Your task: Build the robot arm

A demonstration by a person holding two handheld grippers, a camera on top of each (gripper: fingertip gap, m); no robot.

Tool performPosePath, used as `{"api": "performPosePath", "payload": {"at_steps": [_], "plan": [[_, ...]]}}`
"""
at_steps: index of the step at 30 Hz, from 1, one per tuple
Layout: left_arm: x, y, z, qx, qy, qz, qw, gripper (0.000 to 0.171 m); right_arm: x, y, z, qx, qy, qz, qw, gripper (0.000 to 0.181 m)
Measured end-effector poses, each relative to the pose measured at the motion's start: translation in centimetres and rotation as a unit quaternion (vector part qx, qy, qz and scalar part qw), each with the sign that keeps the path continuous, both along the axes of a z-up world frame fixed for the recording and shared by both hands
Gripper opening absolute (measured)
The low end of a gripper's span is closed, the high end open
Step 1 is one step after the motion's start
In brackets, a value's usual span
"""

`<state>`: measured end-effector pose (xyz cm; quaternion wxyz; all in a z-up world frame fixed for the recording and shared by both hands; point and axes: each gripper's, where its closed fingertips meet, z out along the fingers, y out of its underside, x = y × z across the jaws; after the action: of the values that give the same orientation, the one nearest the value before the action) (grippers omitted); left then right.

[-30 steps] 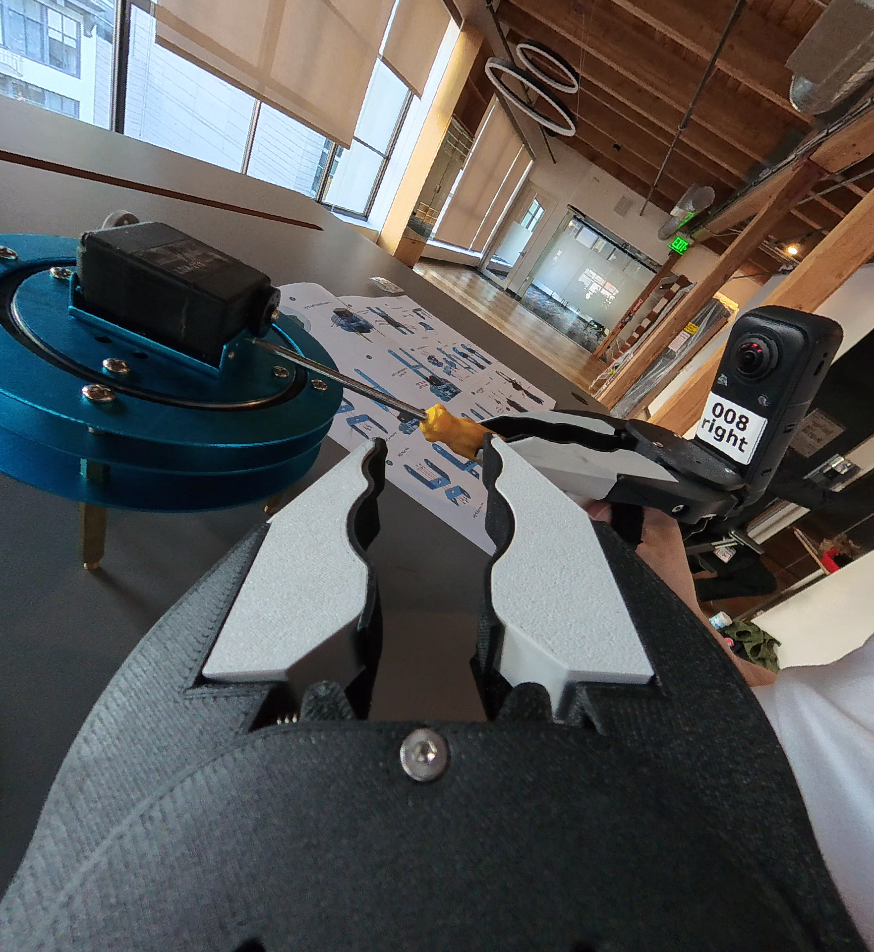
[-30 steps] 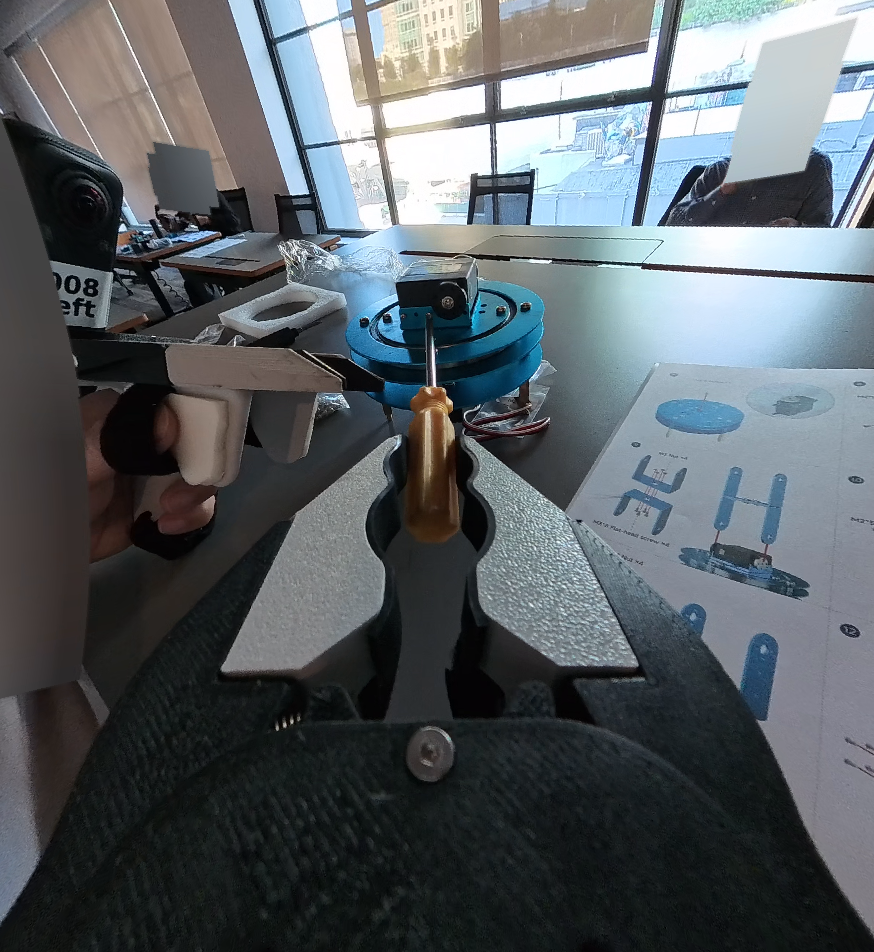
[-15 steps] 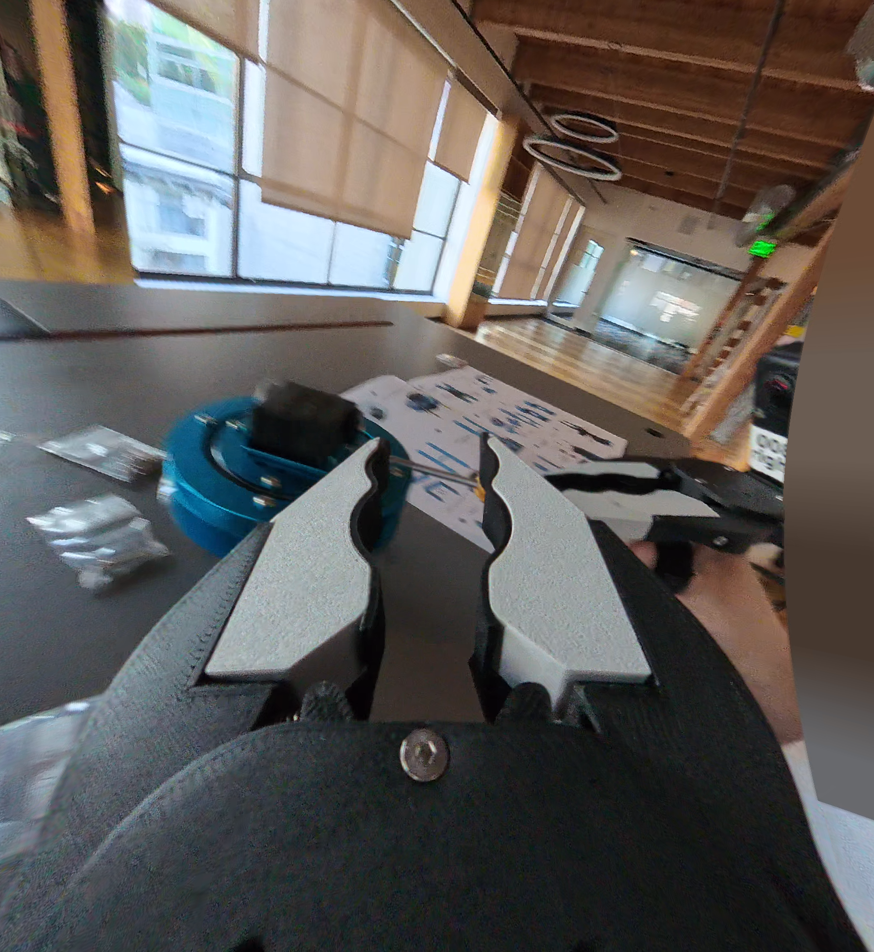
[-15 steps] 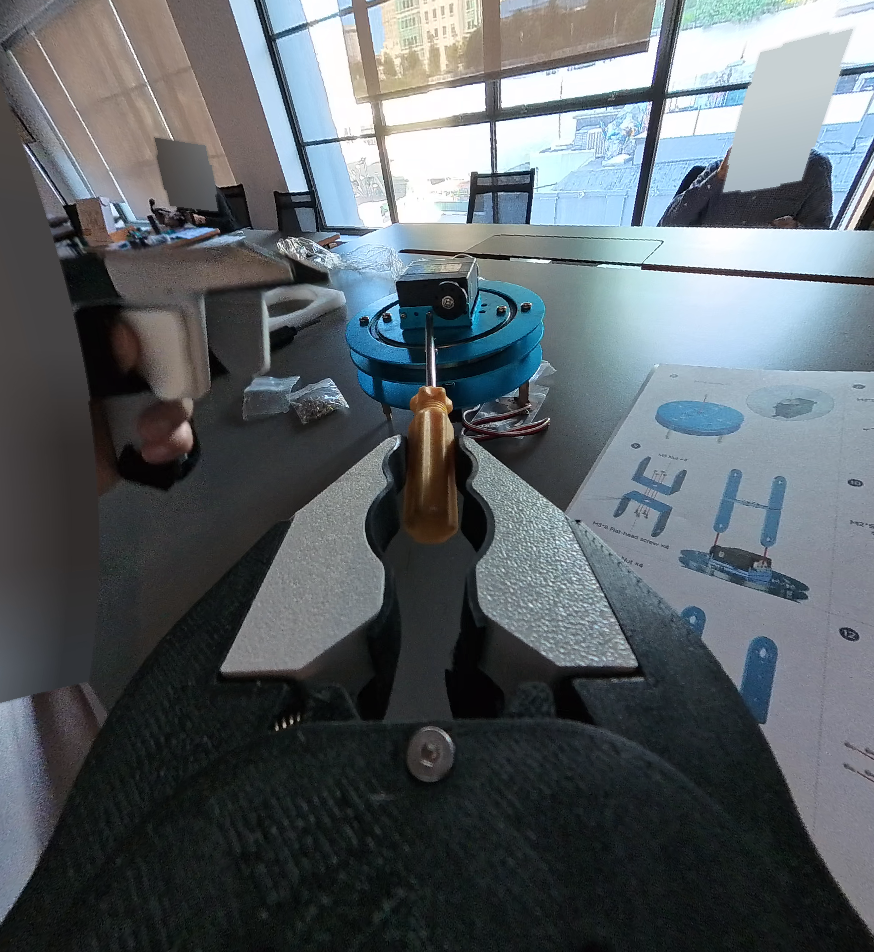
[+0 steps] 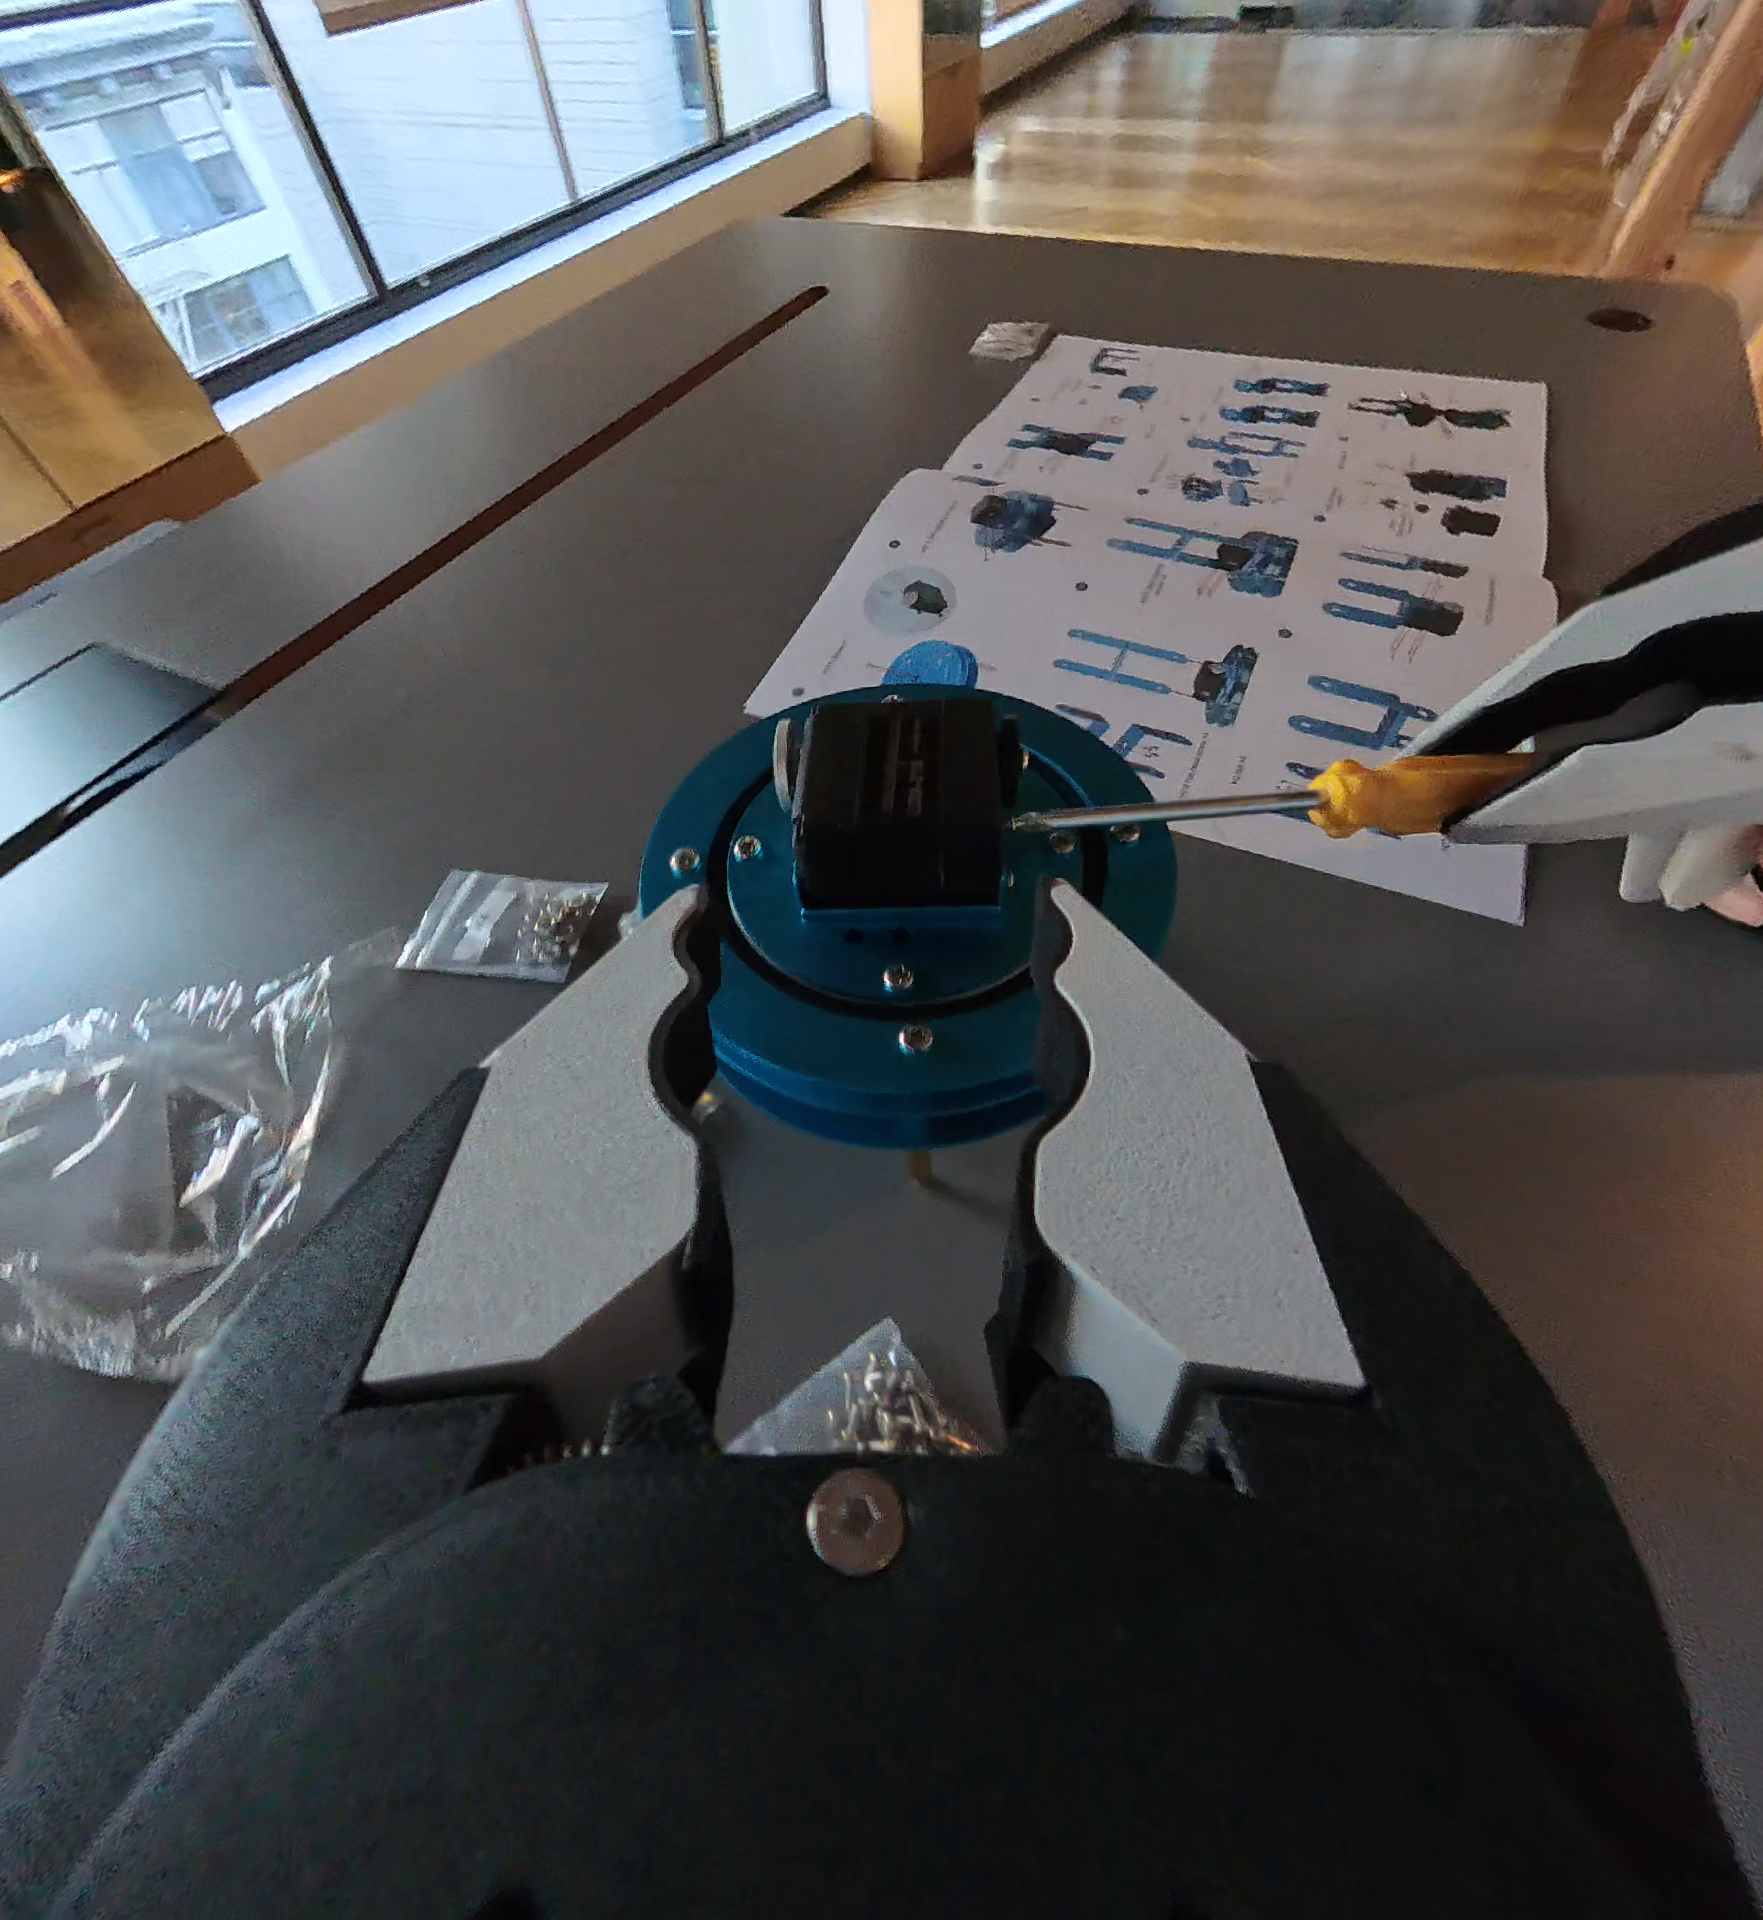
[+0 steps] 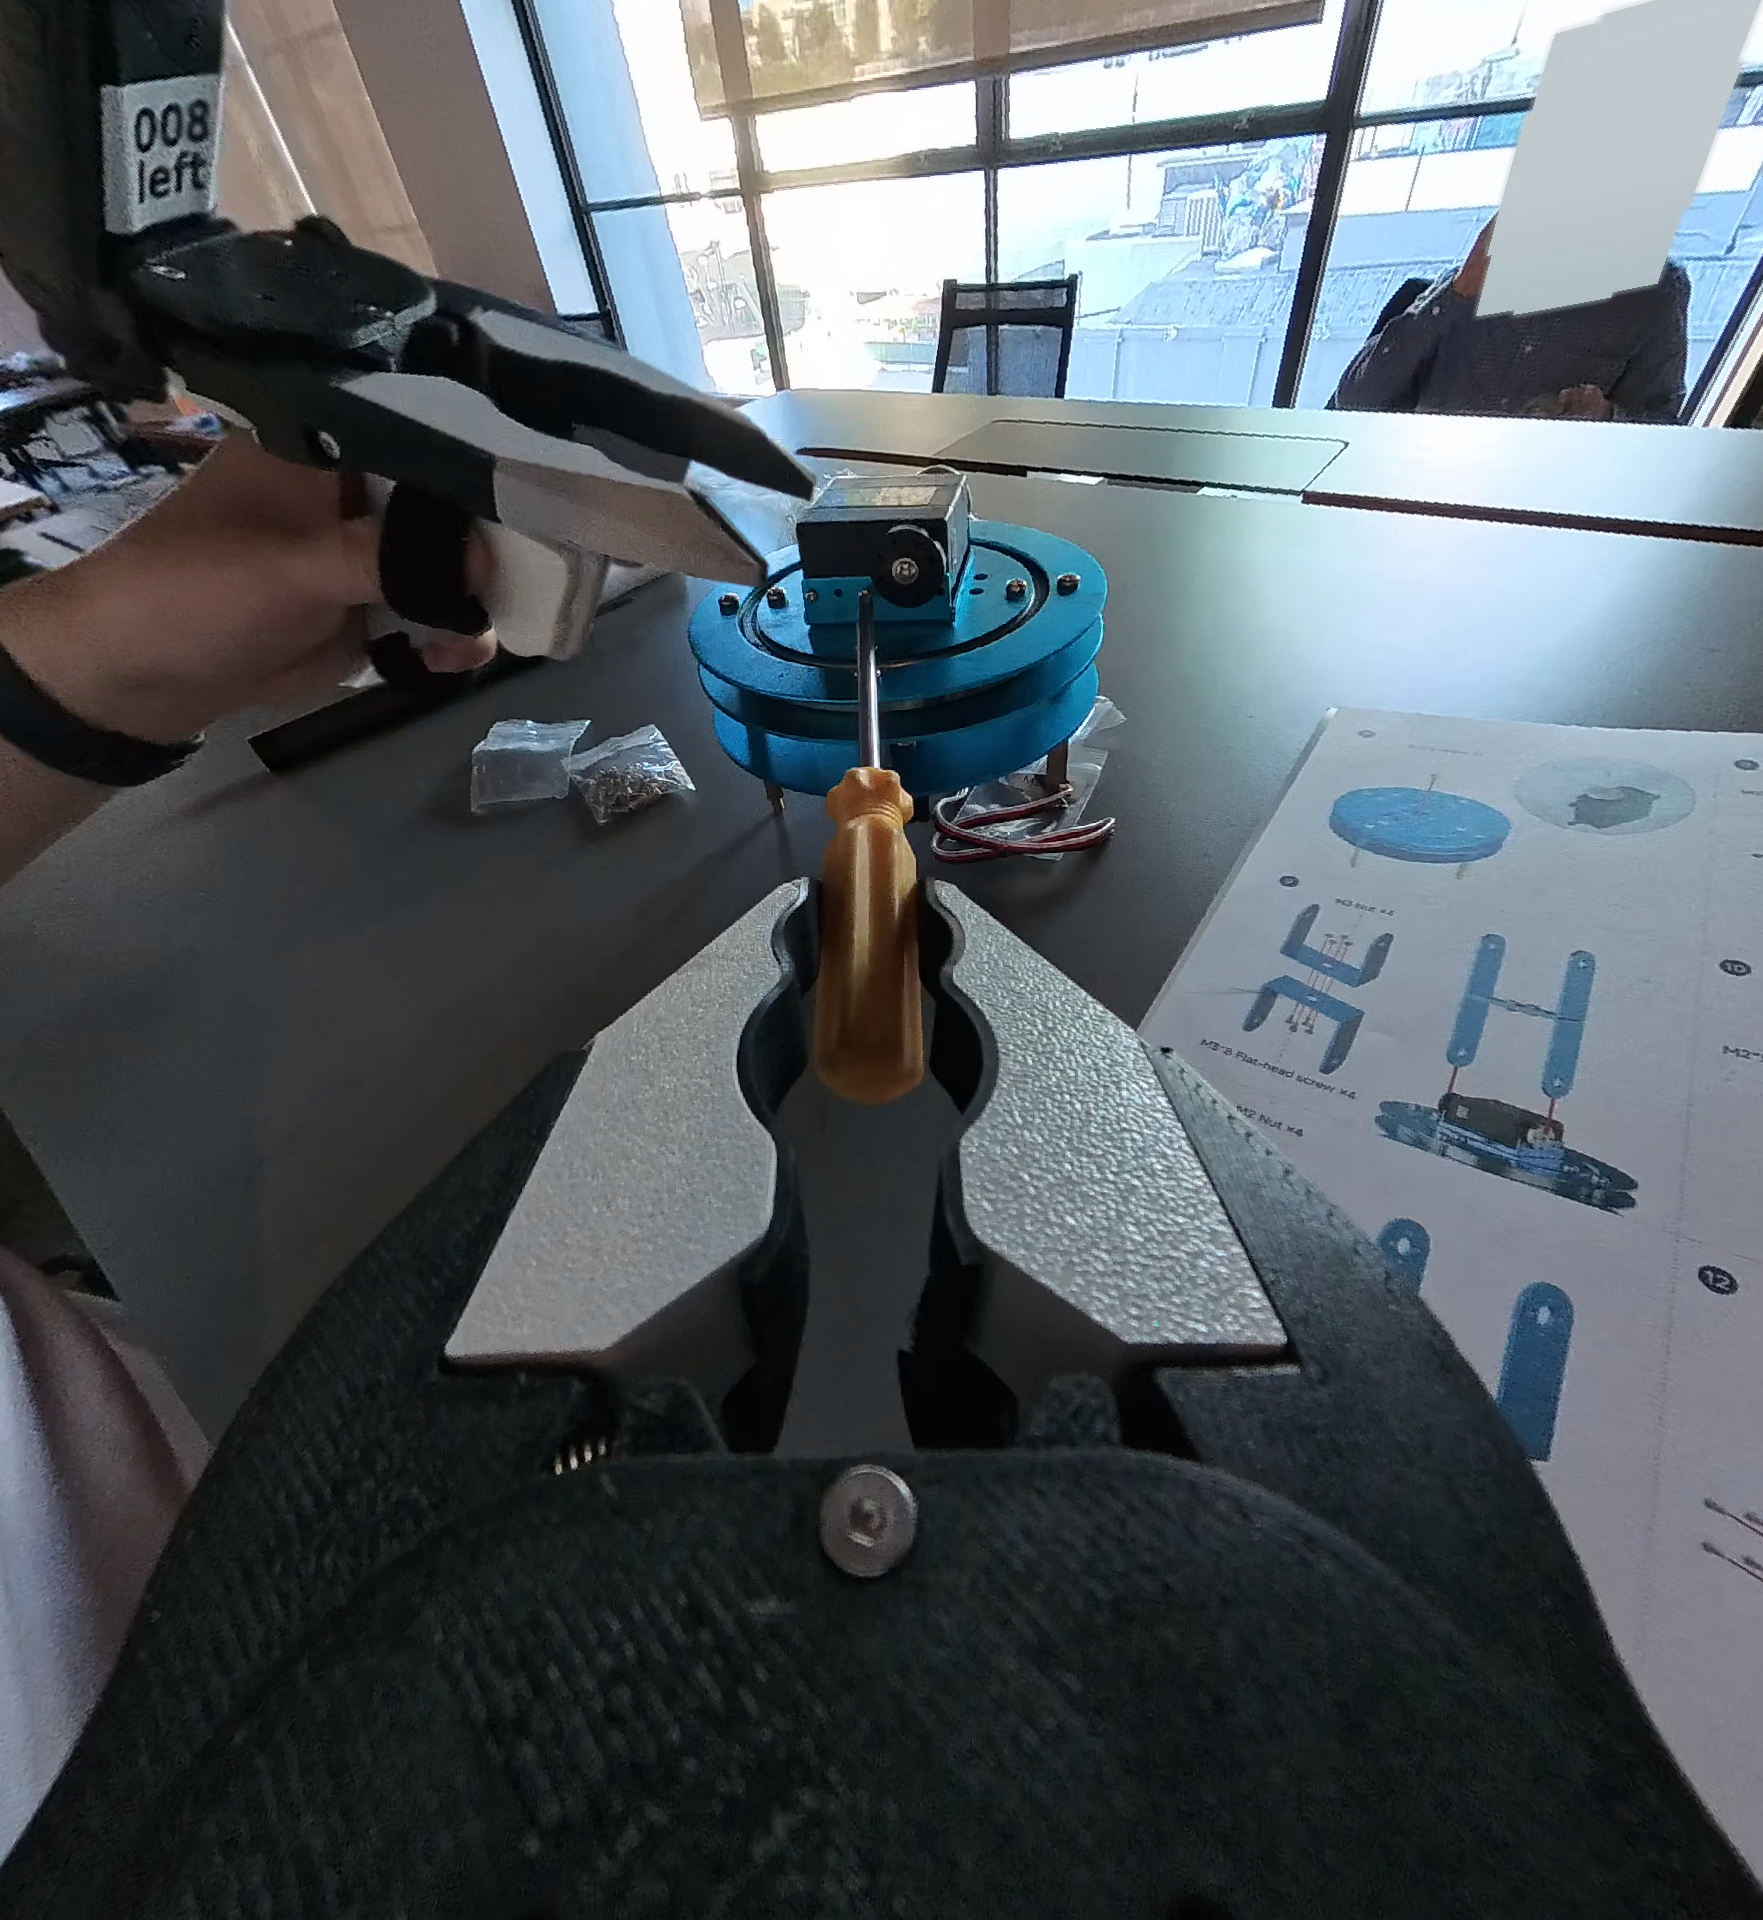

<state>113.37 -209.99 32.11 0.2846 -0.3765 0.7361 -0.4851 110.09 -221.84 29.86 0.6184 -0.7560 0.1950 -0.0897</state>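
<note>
Against black servo (image 6: pixel 882 516), screwdriver (image 6: pixel 869 977) clamped by right hand-held gripper (image 6: pixel 866 920)

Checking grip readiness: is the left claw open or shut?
Open: the left claw shows a wide gap between its fingers, holding nothing, above the blue disc base.

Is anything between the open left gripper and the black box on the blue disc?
Nothing visible. The left gripper hangs open over the blue disc, with the black box just ahead. The screwdriver comes at the box from the side, held by the right gripper.

Screwdriver (image 6: pixel 869 966) tip contact too small to tell.
</note>
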Motion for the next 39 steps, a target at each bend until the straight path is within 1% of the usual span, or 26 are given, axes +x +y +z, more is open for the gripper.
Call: {"api": "performPosePath", "payload": {"at_steps": [3,6,8,10,12,15,22,25,29,33,39], "plan": [[0.7,-0.8,0.2,0.012,-0.001,-0.031,0.999,0.057,0.0,0.0,0.2,0.001,-0.001,-0.001,1.000,0.017],[0.9,-1.6,0.2,-0.001,0.017,-0.057,0.998,0.054,-0.1,0.1,0.3,-0.005,-0.005,-0.002,1.000,0.017],[0.9,-1.5,-0.4,-0.006,0.037,-0.053,0.998,0.054,0.0,0.2,0.4,-0.010,-0.007,-0.003,1.000,0.017],[1.0,-1.1,-0.5,-0.006,0.032,-0.046,0.998,0.054,0.0,0.2,0.4,-0.012,-0.007,-0.004,1.000,0.017],[1.0,-0.8,-0.1,-0.016,0.017,-0.044,0.999,0.049,0.0,0.2,0.5,-0.014,-0.006,-0.004,1.000,0.017],[1.0,-1.0,-0.3,-0.035,0.032,-0.058,0.997,0.043,-0.1,0.3,0.5,-0.023,-0.009,-0.005,1.000,0.017],[1.2,-0.8,-0.5,-0.021,0.024,-0.059,0.998,0.041,-0.1,0.5,0.6,-0.032,0.002,-0.005,0.999,0.017],[1.2,-0.8,-0.5,-0.022,0.020,-0.054,0.998,0.041,-0.1,0.5,0.7,-0.020,0.027,-0.003,0.999,0.017],[1.2,-0.8,-0.5,-0.020,0.015,-0.046,0.999,0.041,-0.1,0.5,0.7,0.007,0.086,0.004,0.996,0.017],[1.3,-0.8,-0.5,-0.021,0.012,-0.038,0.999,0.041,-0.3,0.6,0.6,0.031,0.155,0.018,0.987,0.017],[1.3,-0.8,-0.5,-0.018,0.010,-0.039,0.999,0.041,-0.5,0.6,0.5,0.040,0.227,0.030,0.973,0.017]]}}
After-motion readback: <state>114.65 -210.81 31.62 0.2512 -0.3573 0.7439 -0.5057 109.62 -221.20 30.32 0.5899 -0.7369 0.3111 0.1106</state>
